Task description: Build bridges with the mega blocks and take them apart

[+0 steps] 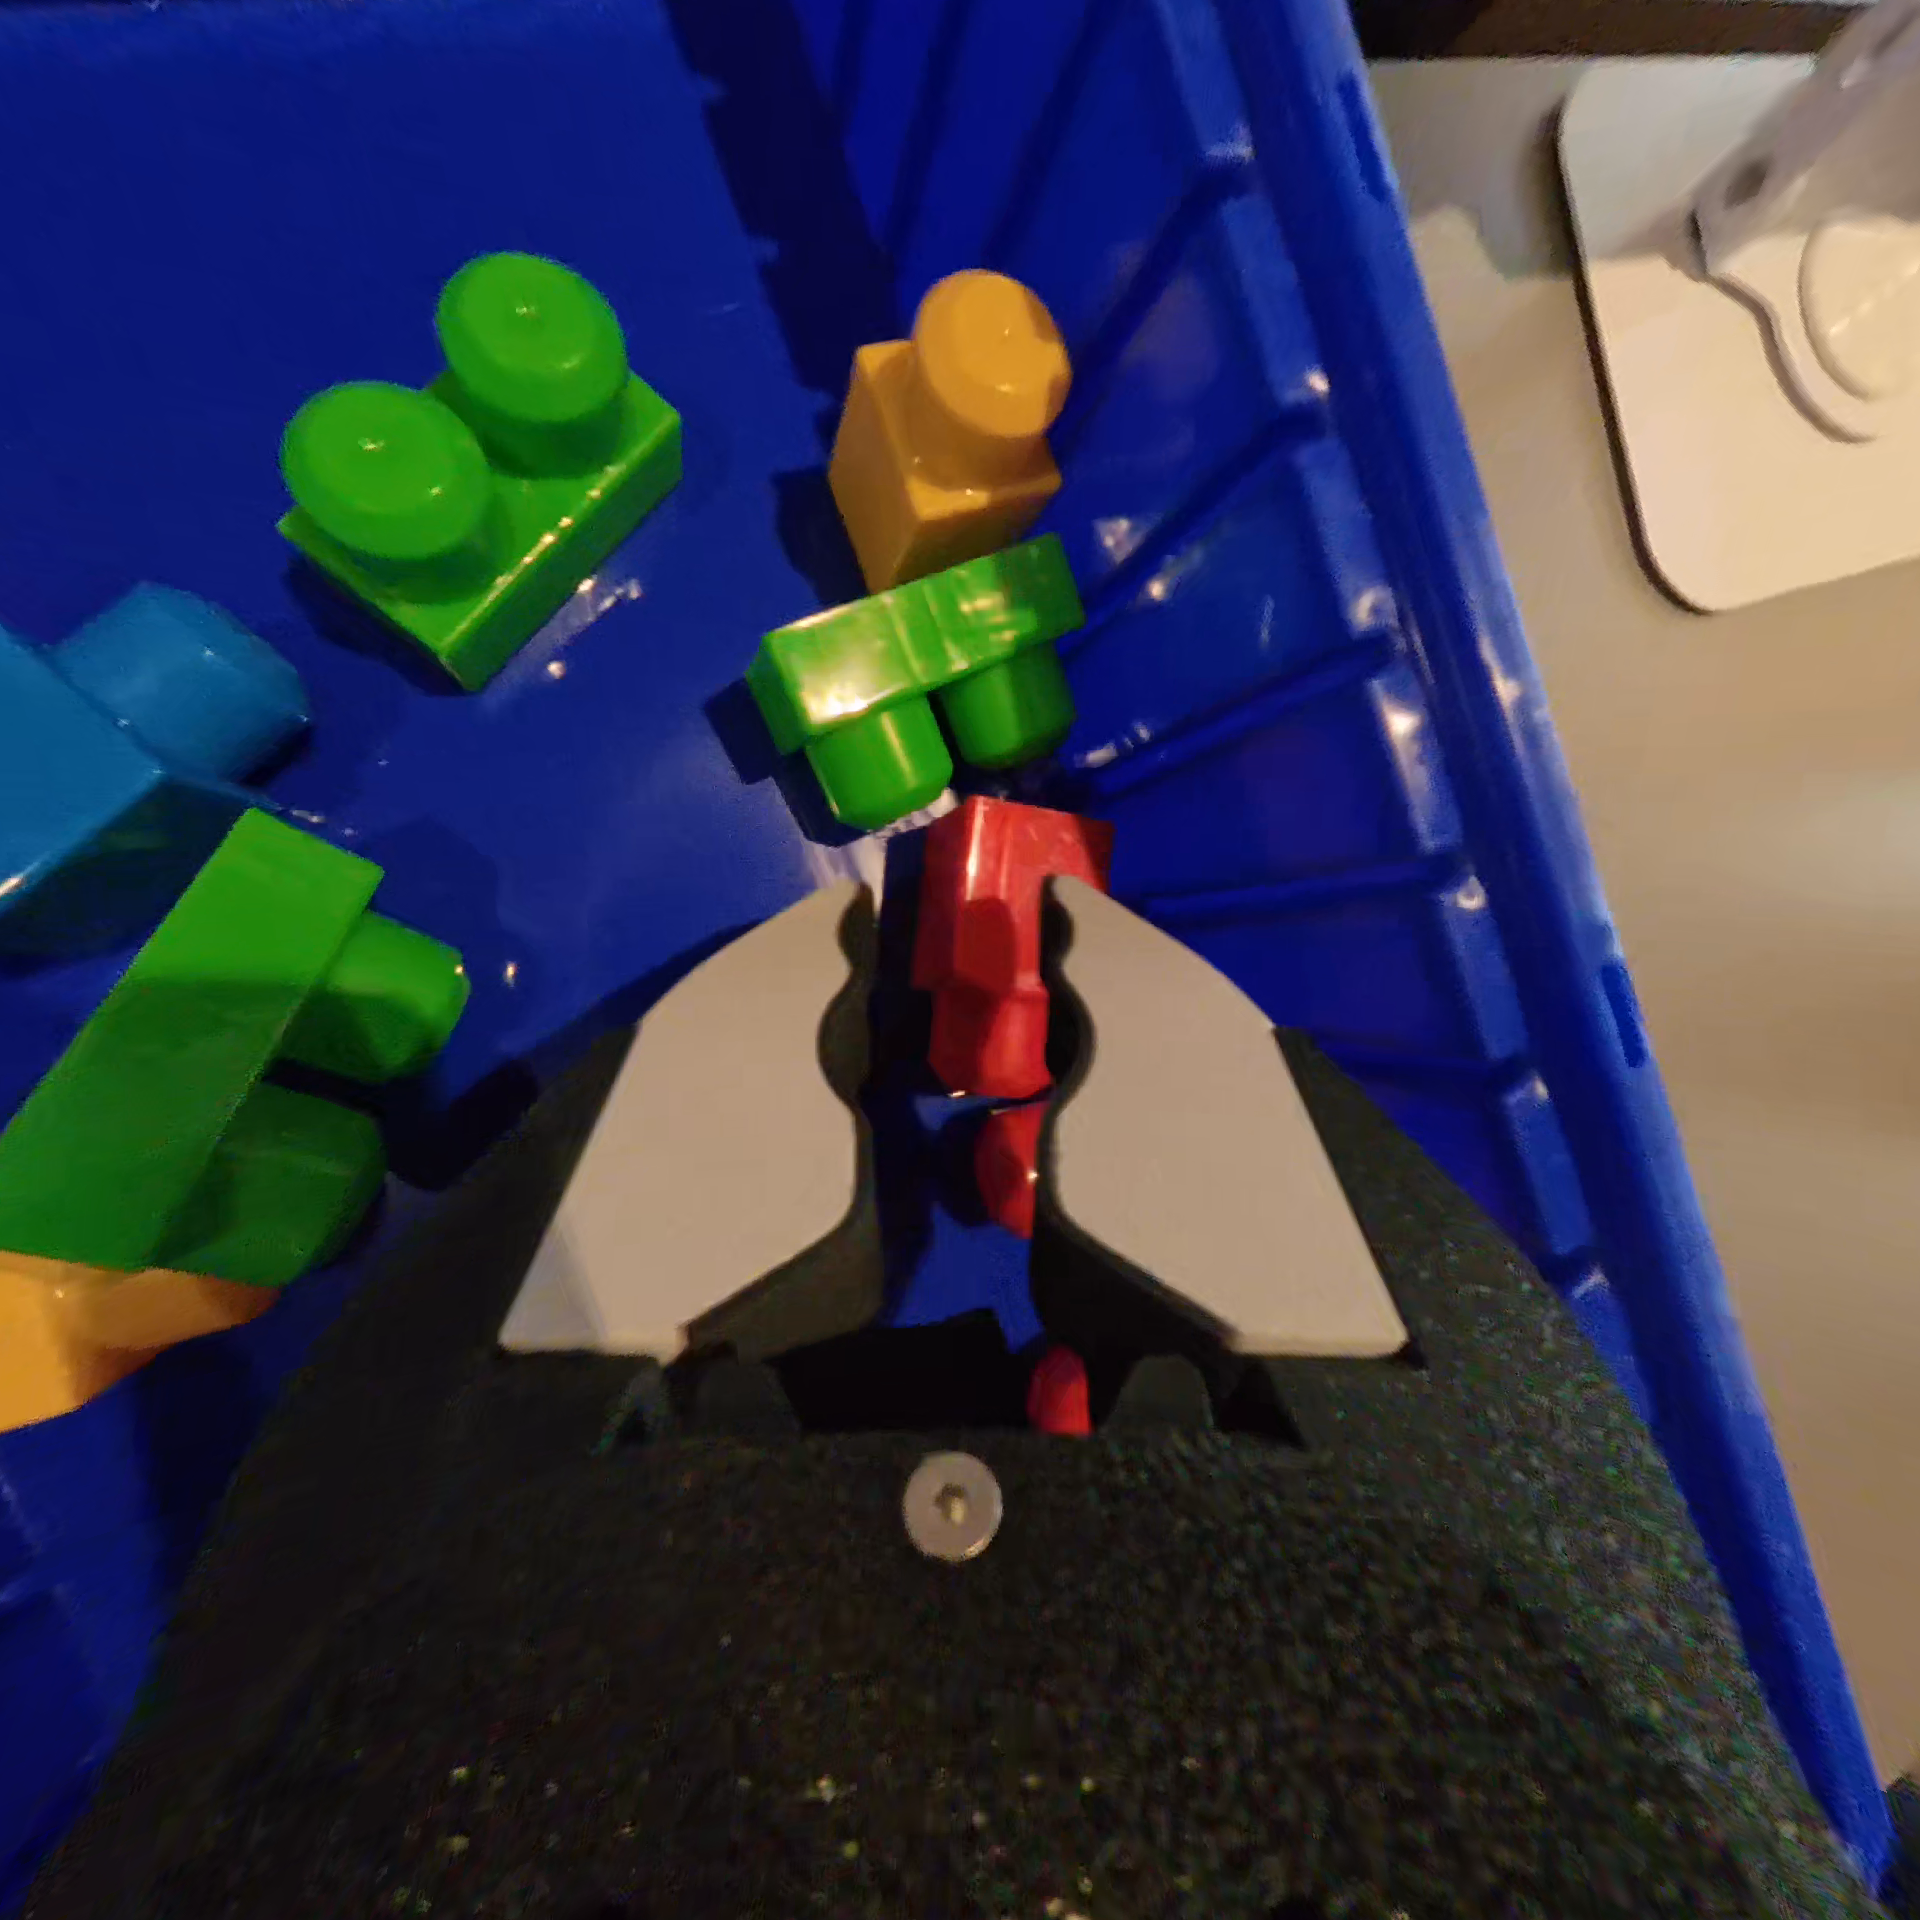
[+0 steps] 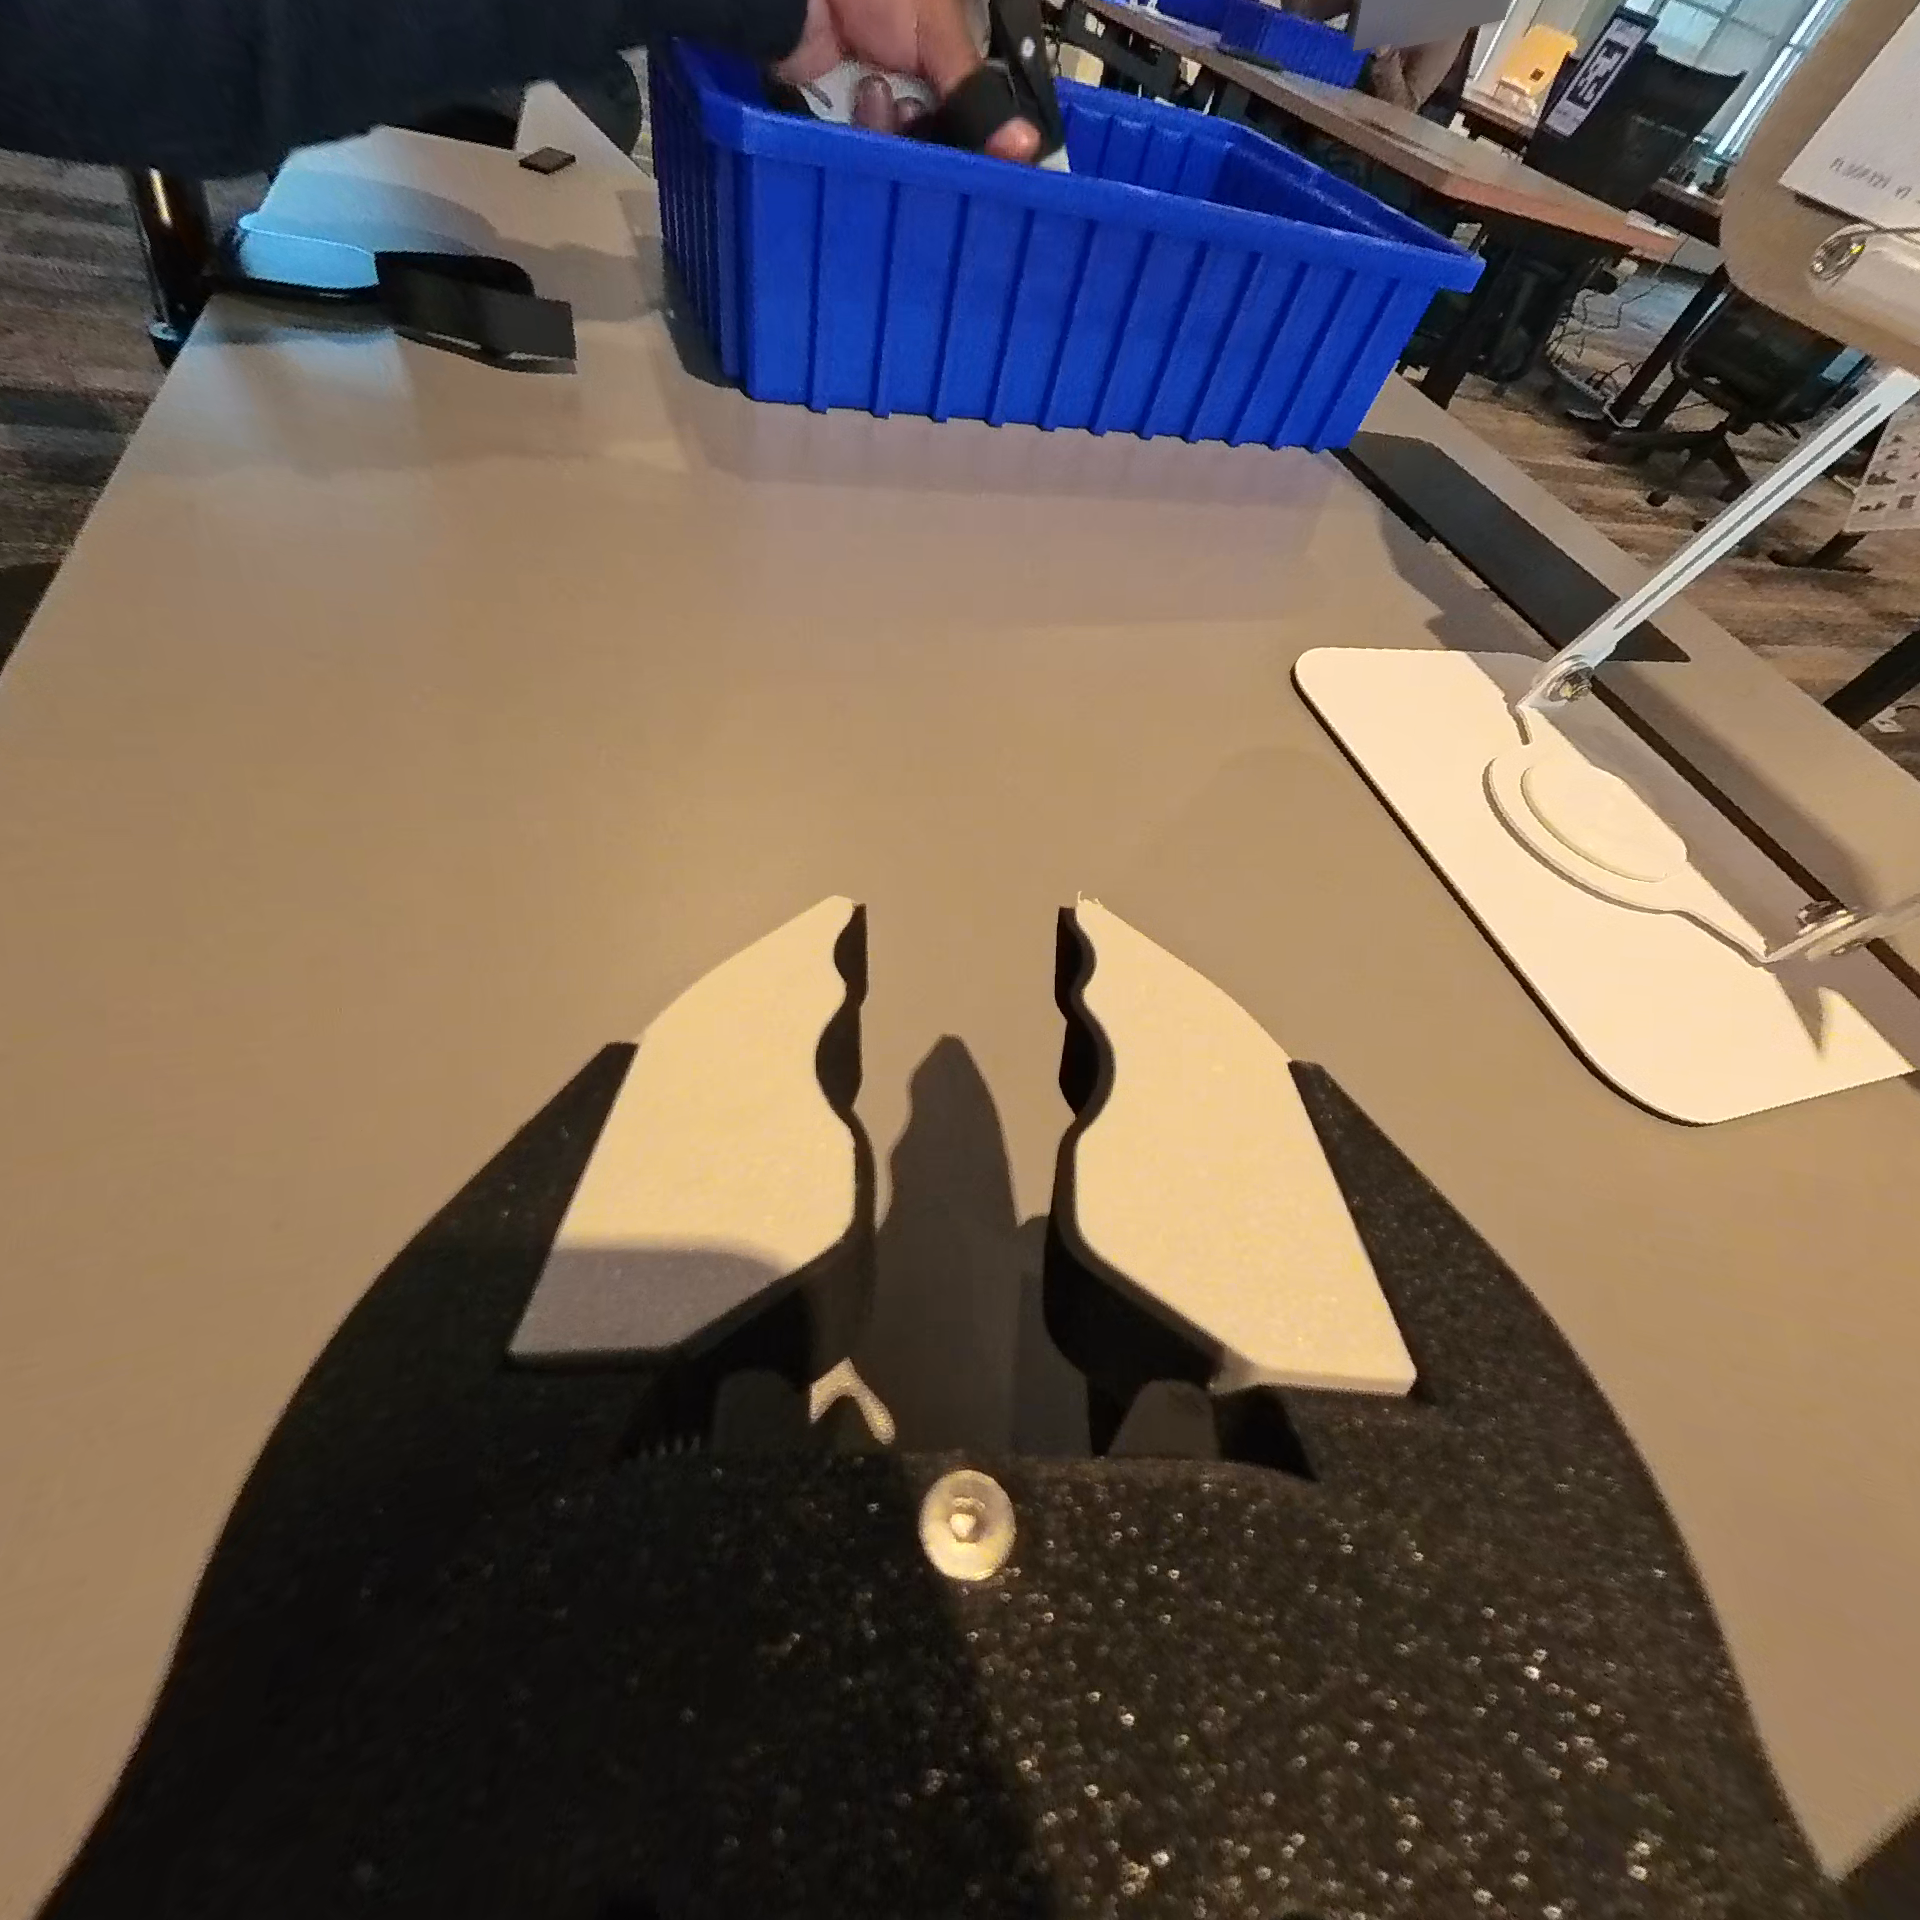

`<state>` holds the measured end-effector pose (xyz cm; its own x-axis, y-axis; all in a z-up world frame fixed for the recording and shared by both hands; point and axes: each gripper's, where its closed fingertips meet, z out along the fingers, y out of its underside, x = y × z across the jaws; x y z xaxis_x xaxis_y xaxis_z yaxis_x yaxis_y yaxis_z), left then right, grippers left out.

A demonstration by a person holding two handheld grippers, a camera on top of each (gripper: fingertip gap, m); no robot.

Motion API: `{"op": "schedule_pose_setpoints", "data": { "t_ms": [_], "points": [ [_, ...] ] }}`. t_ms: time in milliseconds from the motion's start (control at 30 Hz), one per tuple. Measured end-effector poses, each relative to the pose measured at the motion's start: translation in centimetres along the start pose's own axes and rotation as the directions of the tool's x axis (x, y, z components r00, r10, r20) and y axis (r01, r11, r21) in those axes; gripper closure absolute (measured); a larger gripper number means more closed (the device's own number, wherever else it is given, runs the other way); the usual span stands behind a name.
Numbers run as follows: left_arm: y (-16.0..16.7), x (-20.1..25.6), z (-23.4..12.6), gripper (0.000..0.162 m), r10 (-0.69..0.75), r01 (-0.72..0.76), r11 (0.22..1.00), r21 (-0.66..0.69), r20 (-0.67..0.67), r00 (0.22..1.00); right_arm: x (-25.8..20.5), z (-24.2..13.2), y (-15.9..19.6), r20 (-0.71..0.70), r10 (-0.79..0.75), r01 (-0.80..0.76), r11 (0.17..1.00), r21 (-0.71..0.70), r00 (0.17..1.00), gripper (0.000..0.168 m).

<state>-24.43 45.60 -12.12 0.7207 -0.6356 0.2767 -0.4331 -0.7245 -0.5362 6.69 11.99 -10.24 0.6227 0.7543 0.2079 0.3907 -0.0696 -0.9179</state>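
Observation:
My left gripper [image 1: 956,894] reaches down into the blue bin [image 1: 1351,623]. A red block [image 1: 987,935] stands between its fingers. The right pad touches it, but a strip of bin floor shows between the left pad and the block, so the jaws are open around it. A green two-stud block [image 1: 914,675] lies on its side just beyond the red one, with a yellow single-stud block [image 1: 945,436] behind it. My right gripper [image 2: 961,914] is open and empty, low over the bare grey table [image 2: 623,675]. The bin shows far ahead in the right wrist view [image 2: 1039,291].
More blocks lie in the bin: a green one [image 1: 478,457], a teal one [image 1: 104,748], another green one [image 1: 208,1039] and a yellow one [image 1: 62,1340]. A white stand base [image 2: 1558,862] sits on the table to the right. A hand [image 2: 894,62] is over the bin. My right fingertips sit around 45 centimetres from my left ones.

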Motion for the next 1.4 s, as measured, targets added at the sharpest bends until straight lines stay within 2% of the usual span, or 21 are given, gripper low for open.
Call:
{"op": "schedule_pose_setpoints", "data": {
  "t_ms": [100,167,267,400,600,667,800,967,1100,1200,1300,1400],
  "points": [
    [0.5,1.0,0.0,0.119,0.098,-0.098,0.995,-0.025,-0.026,0.995,0.0,0.0,0.0,0.002,0.002,-0.002,1.000,-0.001,1.000,0.134],
    [1.0,1.2,0.3,0.116,0.143,-0.144,0.988,-0.061,-0.012,0.990,0.0,0.0,0.0,0.002,0.001,-0.001,1.000,-0.002,1.000,0.134],
    [1.7,1.2,1.0,0.115,0.191,-0.188,0.974,-0.126,0.013,0.981,0.0,0.1,0.0,0.000,-0.003,0.003,1.000,-0.002,1.000,0.135],
    [2.3,0.6,2.1,0.124,0.235,-0.218,0.956,-0.196,0.068,0.970,0.0,0.1,0.0,-0.002,-0.005,0.005,1.000,-0.002,1.000,0.135],
    [2.1,0.0,2.1,0.125,0.212,-0.188,0.963,-0.191,0.114,0.971,-0.1,0.0,-0.1,0.000,-0.006,0.006,1.000,0.002,1.000,0.135],
    [1.3,-0.4,1.2,0.125,0.177,-0.158,0.978,-0.139,0.137,0.975,-0.1,0.0,-0.1,0.000,-0.006,0.006,1.000,0.003,1.000,0.135],
    [-1.6,0.7,-1.9,0.126,0.116,-0.126,0.990,0.071,0.125,0.985,0.0,-0.1,-0.1,-0.004,-0.007,0.007,1.000,0.006,1.000,0.135],
    [-4.9,5.6,-6.2,0.126,0.145,-0.153,0.933,0.327,0.047,0.988,0.2,-0.1,-0.2,-0.025,-0.012,0.012,1.000,0.010,1.000,0.135],
    [-6.9,14.4,-8.8,0.126,0.314,-0.247,0.819,0.518,-0.044,0.949,0.9,-0.1,-0.8,-0.089,-0.028,0.032,0.999,0.044,0.996,0.133],
    [-7.4,22.7,-9.5,0.126,0.478,-0.322,0.677,0.662,-0.063,0.876,1.8,-0.1,-2.0,-0.144,-0.031,0.046,0.994,0.100,0.989,0.128],
    [-6.5,30.3,-7.9,0.126,0.626,-0.407,0.493,0.769,0.011,0.780,2.5,-0.2,-3.8,-0.158,0.029,0.002,0.982,0.191,0.987,0.125],
    [-4.3,36.0,-4.5,0.126,0.725,-0.527,0.275,0.804,0.186,0.663,3.3,-0.8,-5.3,-0.138,0.137,-0.093,0.954,0.287,0.981,0.119]
  ]
}}
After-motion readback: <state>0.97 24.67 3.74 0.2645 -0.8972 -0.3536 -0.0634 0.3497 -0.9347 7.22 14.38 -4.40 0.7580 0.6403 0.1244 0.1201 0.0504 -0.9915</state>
